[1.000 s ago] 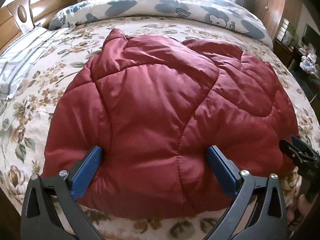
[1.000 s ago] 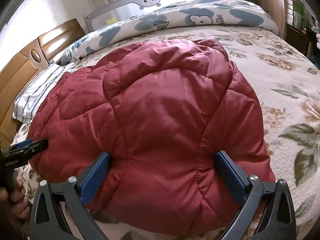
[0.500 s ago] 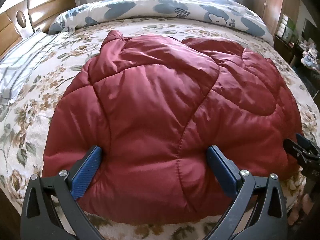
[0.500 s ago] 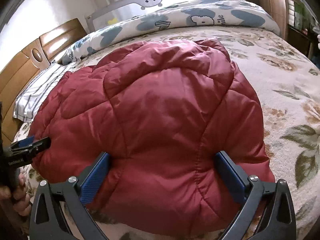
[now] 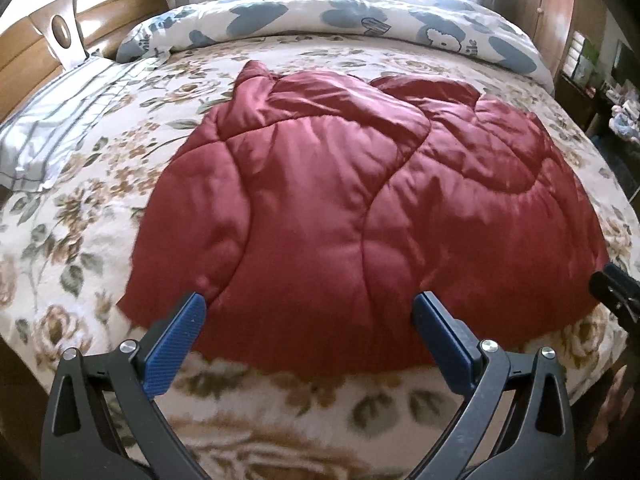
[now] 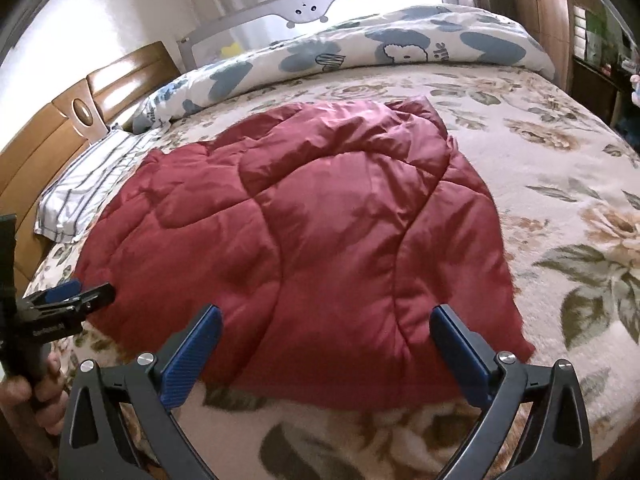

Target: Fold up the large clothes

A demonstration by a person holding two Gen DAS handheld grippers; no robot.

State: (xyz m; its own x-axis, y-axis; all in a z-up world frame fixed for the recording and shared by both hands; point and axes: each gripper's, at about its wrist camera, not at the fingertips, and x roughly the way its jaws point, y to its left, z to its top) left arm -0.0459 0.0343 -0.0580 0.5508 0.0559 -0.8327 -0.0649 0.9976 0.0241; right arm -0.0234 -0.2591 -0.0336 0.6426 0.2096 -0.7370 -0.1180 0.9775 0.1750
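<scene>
A dark red quilted padded garment [image 5: 360, 208] [image 6: 304, 240] lies folded in a rounded heap on the floral bedspread [image 5: 100, 208] [image 6: 560, 184]. My left gripper [image 5: 310, 312] hangs open just in front of the garment's near hem, nothing between its blue pads. My right gripper [image 6: 327, 324] is also open, over the near hem toward the garment's right corner, holding nothing. Each gripper shows at the edge of the other's view: the right gripper [image 5: 616, 288] at the far right, the left gripper [image 6: 68, 300] at the far left with a hand on its handle.
A blue-patterned duvet [image 5: 340, 20] lies rolled along the far side of the bed. A striped pillow [image 5: 52, 128] rests by the wooden headboard [image 5: 60, 36] on the left. A grey bed rail [image 6: 312, 8] stands behind. Furniture [image 5: 592, 64] stands to the right of the bed.
Both grippers have drawn back and up from the garment; more bedspread shows below its near hem. Both stayed open with nothing held.
</scene>
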